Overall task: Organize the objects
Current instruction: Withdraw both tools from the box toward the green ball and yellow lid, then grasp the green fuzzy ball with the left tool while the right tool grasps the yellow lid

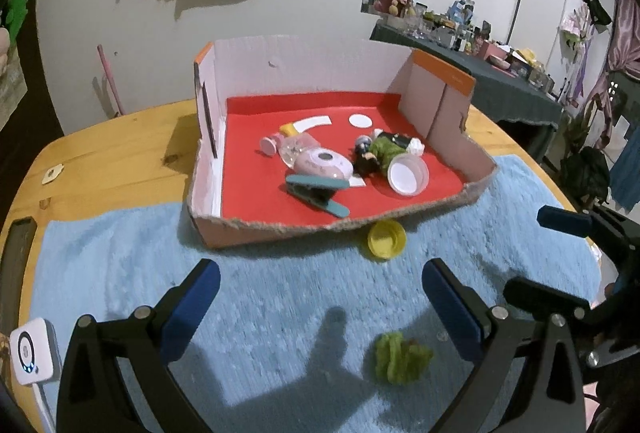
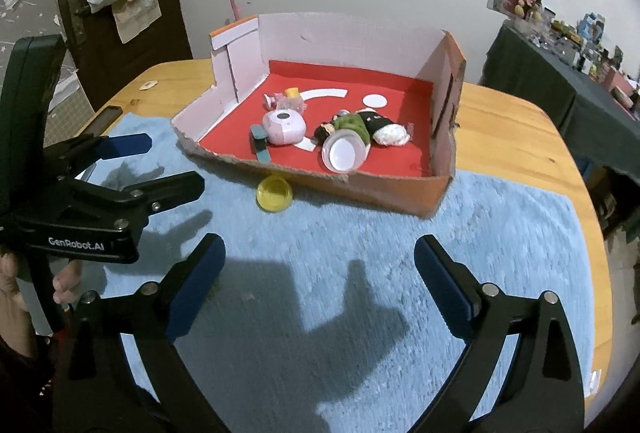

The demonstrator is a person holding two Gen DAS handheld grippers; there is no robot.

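**Lining up on the green scrap**

I am holding both grippers spread and empty. The green scrap (image 1: 402,356) is lying on the blue towel (image 1: 280,297) just inside my left gripper (image 1: 320,307), nearer than my right gripper (image 2: 320,275).

table (image 1: 120,161): smooth wood, a little shiny
towel (image 1: 280,293): fuzzy blue cloth
box (image 1: 304,69): matt cardboard, torn rough edge
box floor (image 1: 420,201): flat red paper
yellow cap (image 1: 386,239): shiny plastic
green lump (image 1: 400,355): soft and fuzzy
gripper pads (image 1: 188,313): matt blue foam
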